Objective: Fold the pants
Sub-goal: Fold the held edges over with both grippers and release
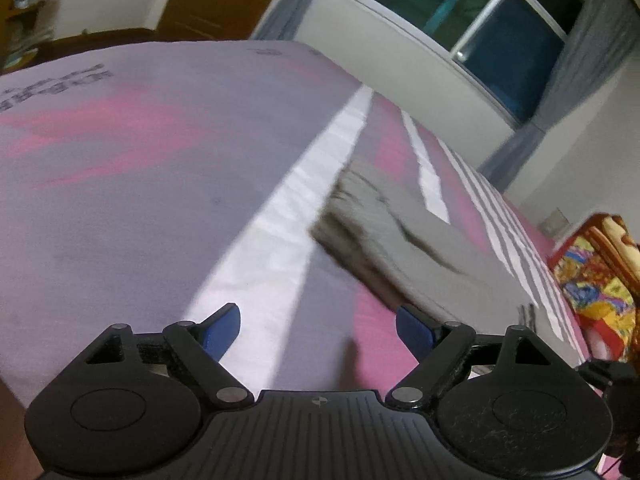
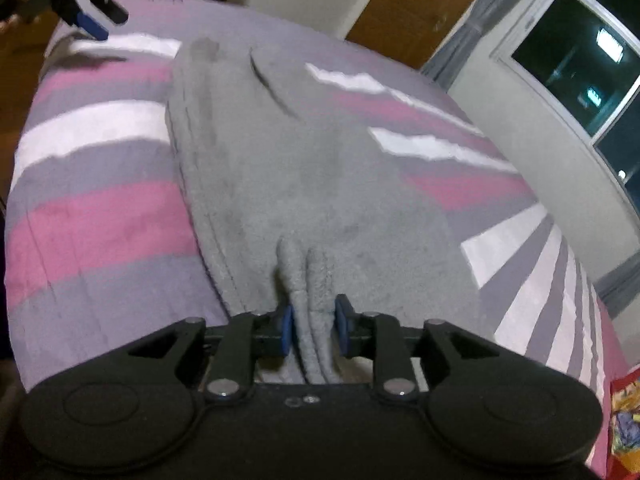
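on bed (image 2: pixel 100 220) | pants (image 2: pixel 280 168) fold between right gripper (image 2: pixel 314 322) jaws, loosely | left gripper (image 1: pixel 318 330) jaws spread, empty

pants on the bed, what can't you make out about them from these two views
- Right wrist view: the near end of the grey pants is cut off behind the right gripper, so whether its pads press the bunched fabric is unclear.
- Left wrist view: motion blur smears the pants; fold layers unreadable.
- Bed print: blurred.
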A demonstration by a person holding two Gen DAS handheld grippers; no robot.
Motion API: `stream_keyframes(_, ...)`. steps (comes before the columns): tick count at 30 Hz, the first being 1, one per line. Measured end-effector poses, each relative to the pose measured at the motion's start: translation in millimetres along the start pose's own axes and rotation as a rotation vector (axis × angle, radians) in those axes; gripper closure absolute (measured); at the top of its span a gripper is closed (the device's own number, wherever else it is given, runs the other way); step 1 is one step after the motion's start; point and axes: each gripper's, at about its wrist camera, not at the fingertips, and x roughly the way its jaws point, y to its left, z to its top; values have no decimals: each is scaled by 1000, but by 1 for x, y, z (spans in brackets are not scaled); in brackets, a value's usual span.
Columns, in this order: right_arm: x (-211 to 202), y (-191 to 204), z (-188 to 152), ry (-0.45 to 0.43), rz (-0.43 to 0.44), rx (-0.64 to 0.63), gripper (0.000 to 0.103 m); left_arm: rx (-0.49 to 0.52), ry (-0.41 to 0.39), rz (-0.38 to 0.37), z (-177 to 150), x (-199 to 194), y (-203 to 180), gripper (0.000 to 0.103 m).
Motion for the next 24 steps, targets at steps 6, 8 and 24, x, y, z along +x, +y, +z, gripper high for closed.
stream_keyframes(6,-71,-22,-29,-174,21,324,90,64,46,-143,0,16,-67,19)
stream_keyframes(8,-90,-33,-55,-192,-51,444,91,73,89,-246,-1,31,-102,19)
stream_keyframes(24,-108,-109,-196,-38,-233,1173,85,4,579,-457,-58,172,-249,76)
